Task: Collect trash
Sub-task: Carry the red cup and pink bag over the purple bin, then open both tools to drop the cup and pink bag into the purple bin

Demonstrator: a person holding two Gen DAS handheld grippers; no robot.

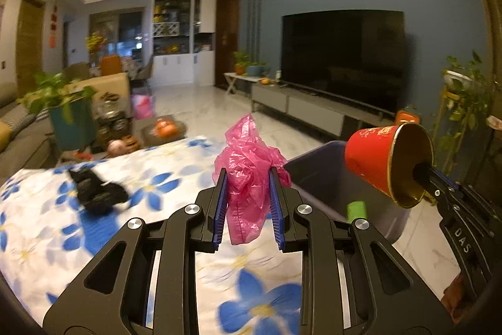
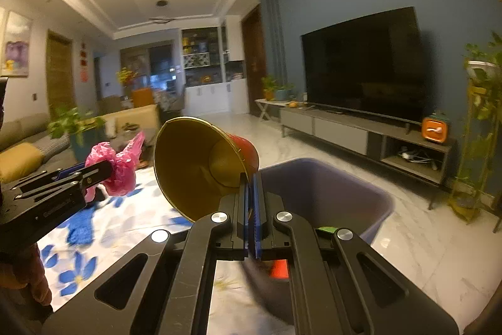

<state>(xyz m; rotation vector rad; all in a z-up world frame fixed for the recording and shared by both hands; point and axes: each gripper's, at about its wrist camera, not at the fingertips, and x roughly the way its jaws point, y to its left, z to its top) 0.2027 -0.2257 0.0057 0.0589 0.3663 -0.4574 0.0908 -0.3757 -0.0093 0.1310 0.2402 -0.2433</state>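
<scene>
My left gripper is shut on a crumpled pink plastic bag and holds it above the flowered tablecloth. It shows at the left of the right wrist view with the bag. My right gripper is shut on the rim of a red paper cup with a gold inside, tilted on its side. In the left wrist view the cup hangs over the grey-purple bin. The bin holds a green item and a red item.
A black crumpled object lies on the tablecloth at the left. A potted plant, jars and fruit stand behind the table. A TV on a low cabinet lines the right wall. A plant stand is far right.
</scene>
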